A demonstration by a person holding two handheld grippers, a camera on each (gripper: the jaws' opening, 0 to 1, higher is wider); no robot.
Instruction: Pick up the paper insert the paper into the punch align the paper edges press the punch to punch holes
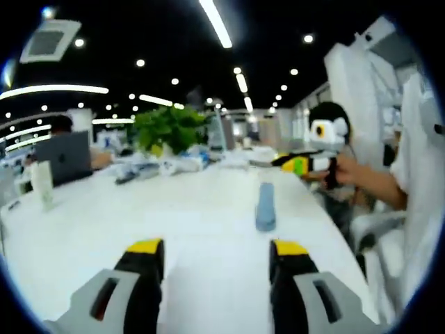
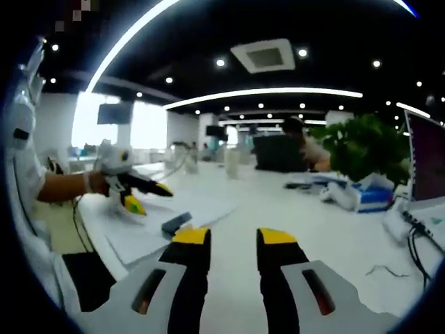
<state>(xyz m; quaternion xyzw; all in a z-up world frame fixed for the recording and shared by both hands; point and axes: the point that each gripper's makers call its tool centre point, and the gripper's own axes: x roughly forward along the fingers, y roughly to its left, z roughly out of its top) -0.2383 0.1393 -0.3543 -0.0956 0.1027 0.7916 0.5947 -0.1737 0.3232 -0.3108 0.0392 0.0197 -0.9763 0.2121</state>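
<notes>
Left gripper view: blurred punch (image 1: pixel 265 205)

Grey-blue punch (image 1: pixel 265 206) flat beside white paper (image 2: pixel 184 209)

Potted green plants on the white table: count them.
1. The leafy green plant stands at the table's far end, beside the laptop; the right gripper view shows it too. Others may be hidden.

A big white table (image 1: pixel 208 209) fills the room. A leafy green plant (image 1: pixel 169 129) stands at its far end. Just beside the plant a person sits at an open laptop (image 1: pixel 64 157). A white cup (image 1: pixel 42 182) stands near the laptop.
</notes>
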